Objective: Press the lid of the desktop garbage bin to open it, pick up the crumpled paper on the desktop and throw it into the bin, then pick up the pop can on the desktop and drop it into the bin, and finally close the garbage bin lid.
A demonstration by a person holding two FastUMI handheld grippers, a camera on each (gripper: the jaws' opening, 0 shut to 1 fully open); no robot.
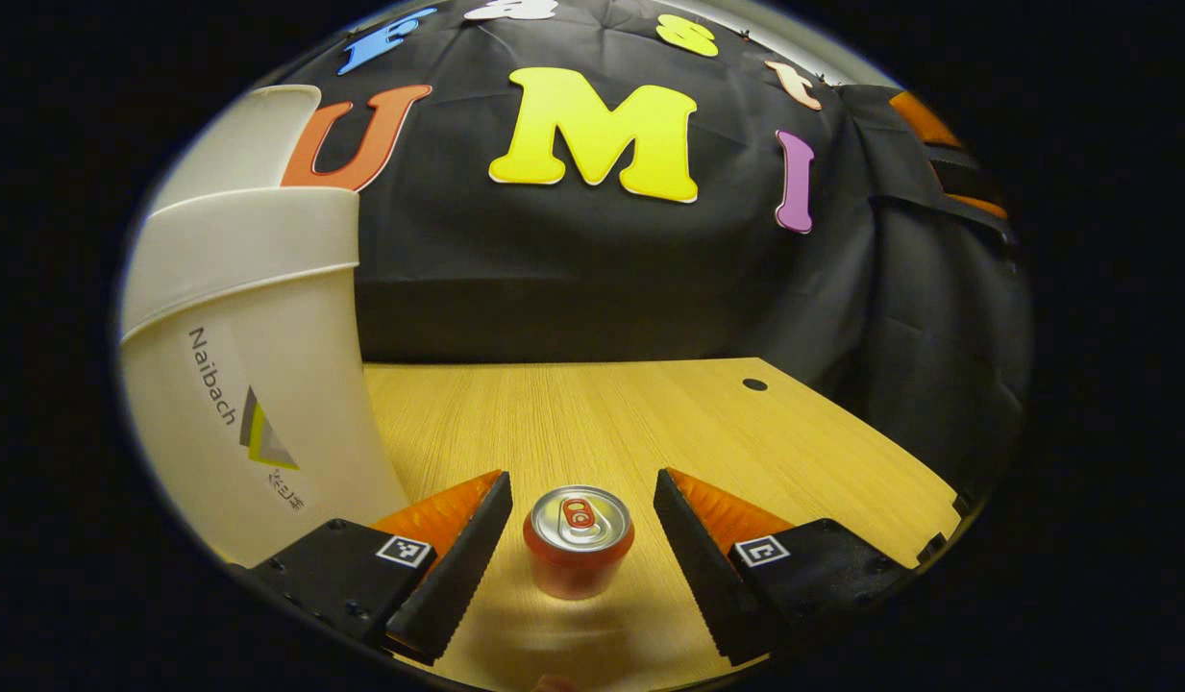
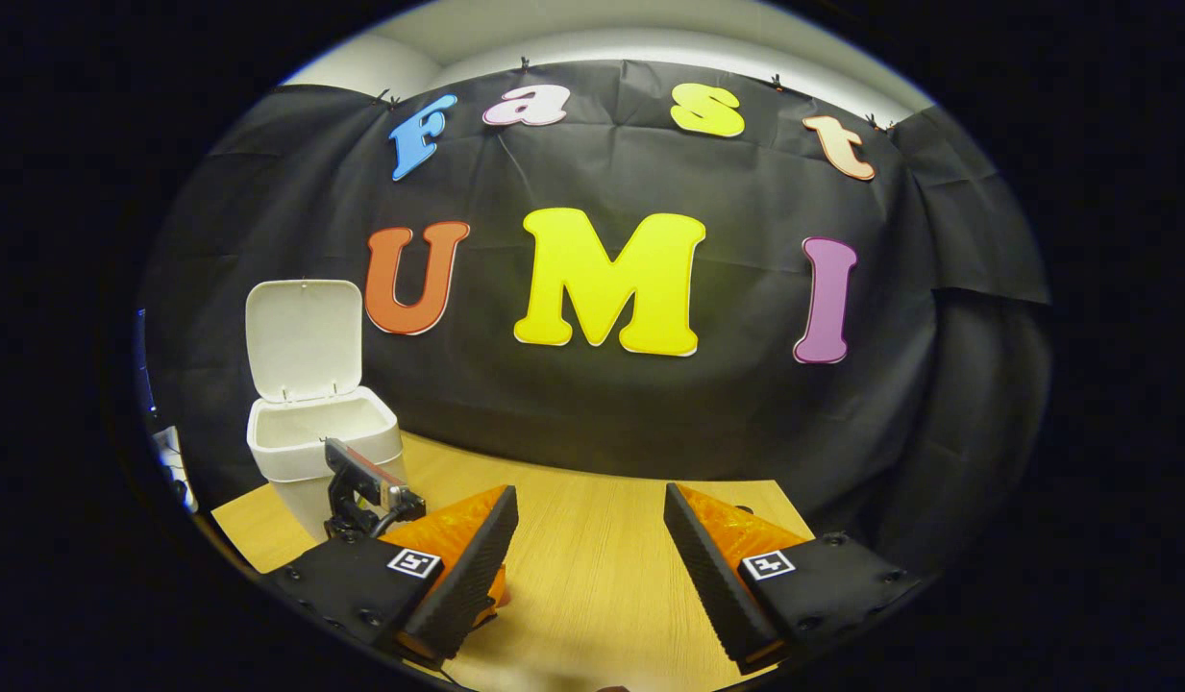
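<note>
Pop can [image 1: 579, 540] is standing upright on the desktop [image 1: 650, 413] between the spread fingers of the left gripper [image 1: 580, 553], beside the bin [image 2: 323, 452], whose lid [image 2: 302, 338] is standing open. Probably light, thin-walled and slick, it is asking for a gentle squeeze at mid-body. Right gripper [image 2: 590, 567] is hovering spread, holding nothing.

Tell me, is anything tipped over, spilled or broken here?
Nothing stands out. The pop can stands upright on the table between the open left tongs, untouched. The bin stands straight with its lid up. No spill or damage shows.
</note>
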